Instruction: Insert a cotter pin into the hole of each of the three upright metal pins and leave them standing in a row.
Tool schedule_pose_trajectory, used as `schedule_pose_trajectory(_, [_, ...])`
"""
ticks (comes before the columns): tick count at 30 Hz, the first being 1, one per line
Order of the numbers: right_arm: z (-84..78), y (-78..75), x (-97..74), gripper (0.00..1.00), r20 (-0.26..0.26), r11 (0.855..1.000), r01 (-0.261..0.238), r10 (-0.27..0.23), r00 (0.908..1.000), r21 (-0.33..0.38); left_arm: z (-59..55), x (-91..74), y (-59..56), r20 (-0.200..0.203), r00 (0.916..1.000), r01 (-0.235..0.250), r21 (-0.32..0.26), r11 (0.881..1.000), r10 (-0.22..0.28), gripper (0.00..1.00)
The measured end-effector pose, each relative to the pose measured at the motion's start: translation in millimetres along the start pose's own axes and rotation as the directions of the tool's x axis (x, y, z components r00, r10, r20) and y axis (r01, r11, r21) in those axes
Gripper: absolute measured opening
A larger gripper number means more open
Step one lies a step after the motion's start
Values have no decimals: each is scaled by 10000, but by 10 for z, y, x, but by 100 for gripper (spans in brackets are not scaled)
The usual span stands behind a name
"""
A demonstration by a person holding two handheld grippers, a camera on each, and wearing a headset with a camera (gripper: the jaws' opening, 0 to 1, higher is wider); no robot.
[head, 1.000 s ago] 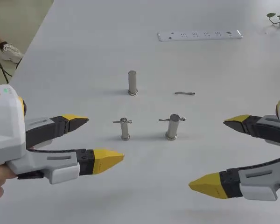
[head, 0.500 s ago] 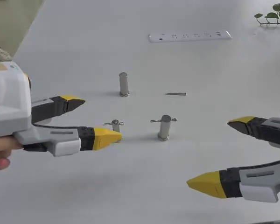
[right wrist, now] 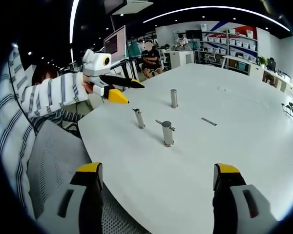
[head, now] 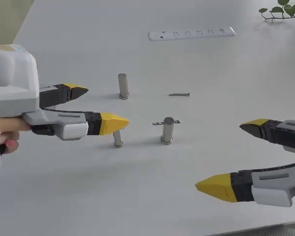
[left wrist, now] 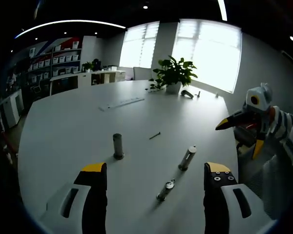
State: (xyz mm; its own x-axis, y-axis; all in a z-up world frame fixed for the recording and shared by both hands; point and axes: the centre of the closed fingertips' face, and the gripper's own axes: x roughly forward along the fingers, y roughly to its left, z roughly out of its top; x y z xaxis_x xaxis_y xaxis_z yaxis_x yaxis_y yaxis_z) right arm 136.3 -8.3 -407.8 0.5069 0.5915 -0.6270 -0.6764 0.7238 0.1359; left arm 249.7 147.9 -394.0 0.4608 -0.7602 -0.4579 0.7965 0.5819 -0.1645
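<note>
As we advanced the left gripper (head: pixel 104 105), spread wide, the bare pin (head: pixel 122 86) at eleven o'clock comes next; right gripper (head: pixel 221 156) wide too.

An office-like workroom: a big white table (left wrist: pixel 63 126), shelves (left wrist: pixel 53 61) of bins, a monitor (right wrist: pixel 116 44), a potted plant (left wrist: pixel 173 74), wide windows (left wrist: pixel 207 53)

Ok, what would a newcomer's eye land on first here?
The left gripper and right gripper, yellow-tipped, jaws open, hang over the white table. Between them stand the rear pin, front left pin and front right pin, with a loose cotter pin lying right of the rear one.
</note>
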Motion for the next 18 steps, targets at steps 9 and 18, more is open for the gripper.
schedule_pose_trajectory(9, [53, -13, -28, 92, 394, 9993, 63, -78, 9992, 382, 2, 112, 103, -313, 9995, 10, 162, 9999, -5, 78])
schedule_pose_trajectory(18, [41, -24, -18, 91, 274, 9994, 104, -113, 9996, 339, 23, 231, 213, -615, 9981, 81, 464, 9989, -53, 75])
